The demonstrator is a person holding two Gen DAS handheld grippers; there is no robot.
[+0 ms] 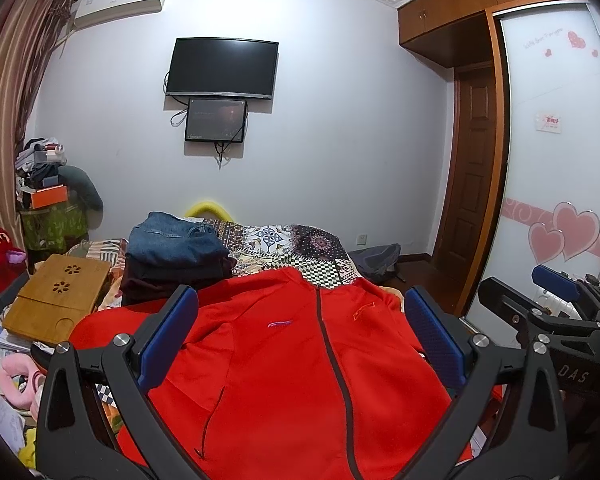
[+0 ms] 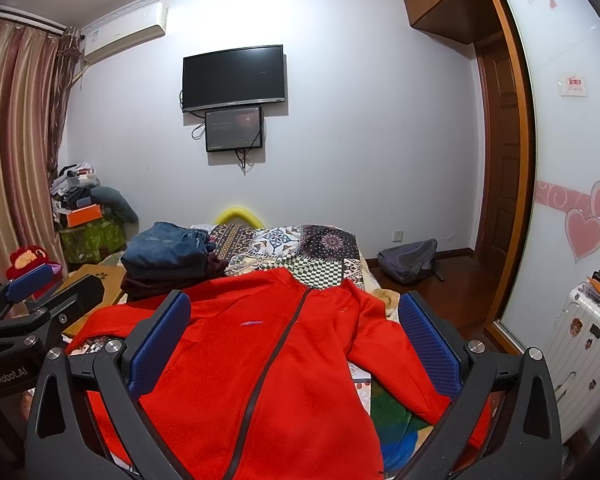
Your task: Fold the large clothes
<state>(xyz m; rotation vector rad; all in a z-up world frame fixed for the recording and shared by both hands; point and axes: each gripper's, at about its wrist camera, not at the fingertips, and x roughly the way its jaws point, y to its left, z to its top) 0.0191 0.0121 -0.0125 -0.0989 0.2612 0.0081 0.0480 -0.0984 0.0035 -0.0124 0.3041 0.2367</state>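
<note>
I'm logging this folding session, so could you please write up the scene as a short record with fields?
garment: red zip jacket, spread front-up on the bed, zip closed, sleeves out to both sides
surface: bed with patchwork cover
already folded: stack of jeans and dark clothes beyond the jacket's left shoulder
left tongs: open, above the jacket, holding nothing
right tongs: open, above the jacket, holding nothing
beside bed: bamboo lap tray
fold progress: none yet

I read "GenRobot.AI" on the left gripper (image 2: 40, 316) body in my right wrist view, and "DAS" on the right gripper (image 1: 556, 300) body in my left wrist view. Other labels were too small to read.
</note>
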